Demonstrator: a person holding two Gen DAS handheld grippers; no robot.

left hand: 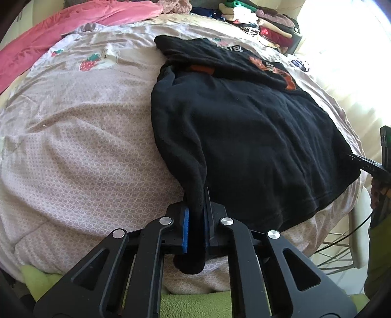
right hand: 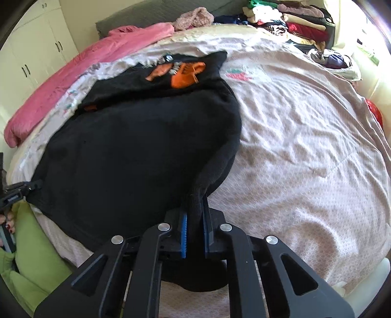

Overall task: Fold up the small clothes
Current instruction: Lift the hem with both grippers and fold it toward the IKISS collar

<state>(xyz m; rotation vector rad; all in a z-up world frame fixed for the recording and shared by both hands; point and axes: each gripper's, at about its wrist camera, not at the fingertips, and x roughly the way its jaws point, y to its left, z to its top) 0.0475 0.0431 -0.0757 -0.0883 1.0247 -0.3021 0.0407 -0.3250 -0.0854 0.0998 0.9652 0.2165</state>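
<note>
I'm working one black top (left hand: 256, 137), which is lying spread on the quilt (left hand: 80, 146) just ahead of both claws, its far part already doubled back so the orange print is showing. The left claw (left hand: 196, 220) is pinching the near left corner of the hem: blue pads are pressing on a bunched tail of black cloth, which is hanging out below the jaws. The right claw (right hand: 195, 222) is doing the same at the near right corner, jaws clamped tight on a roll of the fabric. In each view the other claw is showing at the frame edge, beside the far corner of the hem.

I'm judging this as the start of a fold, with both corners gripped and the lift not yet begun. Next I'd be raising both claws together, keeping the hem taut between them, and carrying it away from me over the body toward the print, then letting go evenly so the edge lands straight.

Counting outward: one top, two claws, one quilt, one pink blanket (right hand: 73, 80) beyond and to the left, and one stack of folded clothes (right hand: 288, 19) far ahead to the right
</note>
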